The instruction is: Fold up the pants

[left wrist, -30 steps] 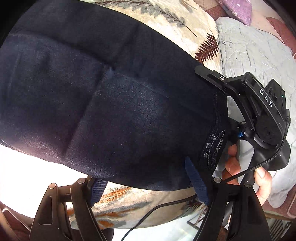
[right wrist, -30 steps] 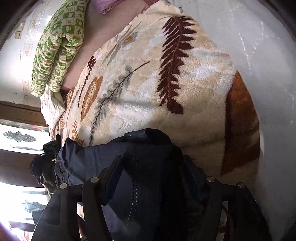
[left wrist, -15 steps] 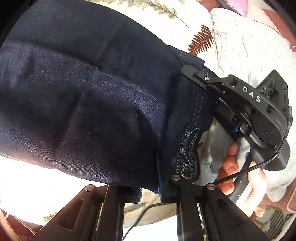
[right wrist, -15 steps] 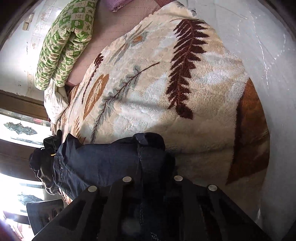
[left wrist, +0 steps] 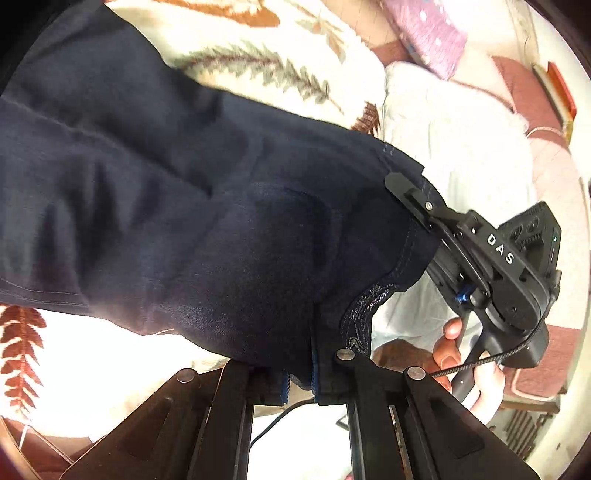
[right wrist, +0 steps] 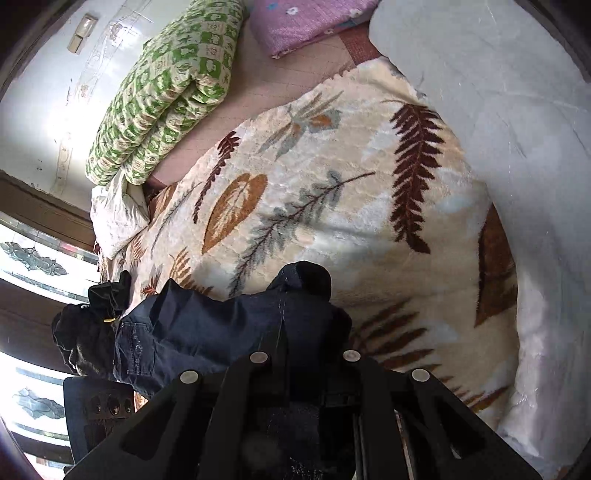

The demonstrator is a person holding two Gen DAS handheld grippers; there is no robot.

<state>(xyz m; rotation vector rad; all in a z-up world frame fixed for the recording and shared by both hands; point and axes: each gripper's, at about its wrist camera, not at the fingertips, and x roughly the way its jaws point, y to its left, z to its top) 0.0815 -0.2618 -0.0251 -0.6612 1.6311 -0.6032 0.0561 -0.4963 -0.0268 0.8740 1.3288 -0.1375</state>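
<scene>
Gripping the dark pants at frame bottom, left gripper and right gripper both pinch denim above the leaf-print blanket

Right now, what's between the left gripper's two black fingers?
A bunched edge of the dark navy denim pants, clamped in the left gripper; nothing else shows there. Left wrist view.

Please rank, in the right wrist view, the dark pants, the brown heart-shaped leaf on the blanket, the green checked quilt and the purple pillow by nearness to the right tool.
1. Dark pants: clamped in the right tool, bottom centre.
2. Brown heart-shaped leaf: mid-blanket, left of centre.
3. Green checked quilt: upper left, beyond the blanket.
4. Purple pillow: top edge; it and the quilt's far end are too close to call.
</scene>
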